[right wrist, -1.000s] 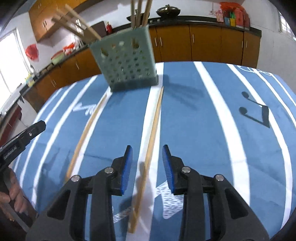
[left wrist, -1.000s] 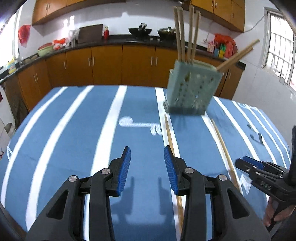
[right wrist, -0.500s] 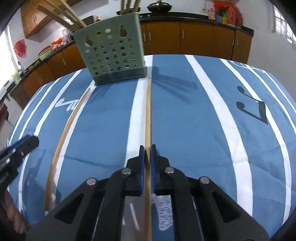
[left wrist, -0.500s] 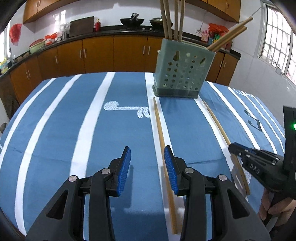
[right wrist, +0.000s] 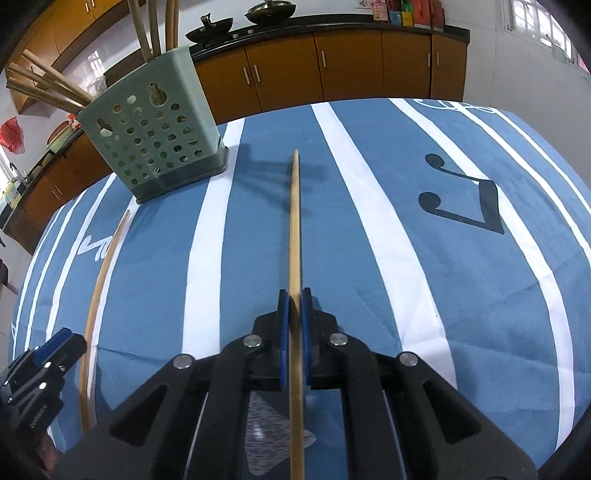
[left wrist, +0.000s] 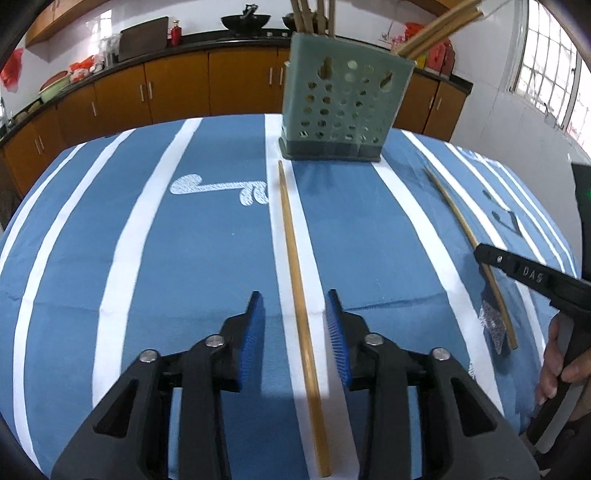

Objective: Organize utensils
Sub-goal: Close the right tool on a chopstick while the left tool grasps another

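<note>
Right wrist view: your right gripper, open a second ago, has clamped its blue pads on one chopstick (so that pickup is made). Your left gripper has slid over, jaws spread, straddling the other chopstick without touching it. Beyond both, well apart, stands the green holder, already stocked.

Table under a blue cloth with white stripes | beyond it, a run of brown wooden cabinets with a dark countertop | woks on that countertop | barred window right of the cabinets, daylight | white walls
</note>
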### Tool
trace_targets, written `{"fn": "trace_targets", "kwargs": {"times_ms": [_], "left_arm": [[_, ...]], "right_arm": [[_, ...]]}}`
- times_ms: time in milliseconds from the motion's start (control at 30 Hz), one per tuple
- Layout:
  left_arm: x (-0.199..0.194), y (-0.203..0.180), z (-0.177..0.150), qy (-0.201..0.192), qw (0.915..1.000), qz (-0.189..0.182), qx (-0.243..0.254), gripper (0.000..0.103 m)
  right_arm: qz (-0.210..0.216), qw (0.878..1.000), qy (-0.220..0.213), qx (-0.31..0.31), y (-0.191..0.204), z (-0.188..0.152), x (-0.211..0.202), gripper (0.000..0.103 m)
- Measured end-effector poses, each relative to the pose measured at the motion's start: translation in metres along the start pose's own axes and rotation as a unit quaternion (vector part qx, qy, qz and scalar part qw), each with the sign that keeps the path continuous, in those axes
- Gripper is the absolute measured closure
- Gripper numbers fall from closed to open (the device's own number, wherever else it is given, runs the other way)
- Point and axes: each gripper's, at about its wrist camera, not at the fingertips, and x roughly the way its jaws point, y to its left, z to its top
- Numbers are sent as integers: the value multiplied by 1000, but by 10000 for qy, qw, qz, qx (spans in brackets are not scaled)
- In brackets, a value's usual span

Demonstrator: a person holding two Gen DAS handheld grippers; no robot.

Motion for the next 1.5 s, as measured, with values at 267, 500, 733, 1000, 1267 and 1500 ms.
{"fn": "trace_targets", "kwargs": {"times_ms": [267,500,733,1000,1267,1500], "left_arm": [[10,5,6,81,9995,292,-20,96],[24,37,29,65,9976,555,-405,96],[35,51,44,-19,9970,544,-551,95],[35,55,44,-71,9970,469,-617,95],[35,58,43,-88,9966,331,-750,94],[35,59,43,-93,9965,286,-783,94]], "right_arm": [[19,9997,1,-224,7,2,2,95],[-76,9987,-47,-494,11,12,10,95],[-339,9958,-235,-812,13,22,20,94],[-334,9958,-250,-810,11,25,22,93],[-447,9956,-261,-782,10,24,21,86],[-412,9962,-259,-723,8,24,22,85]]}}
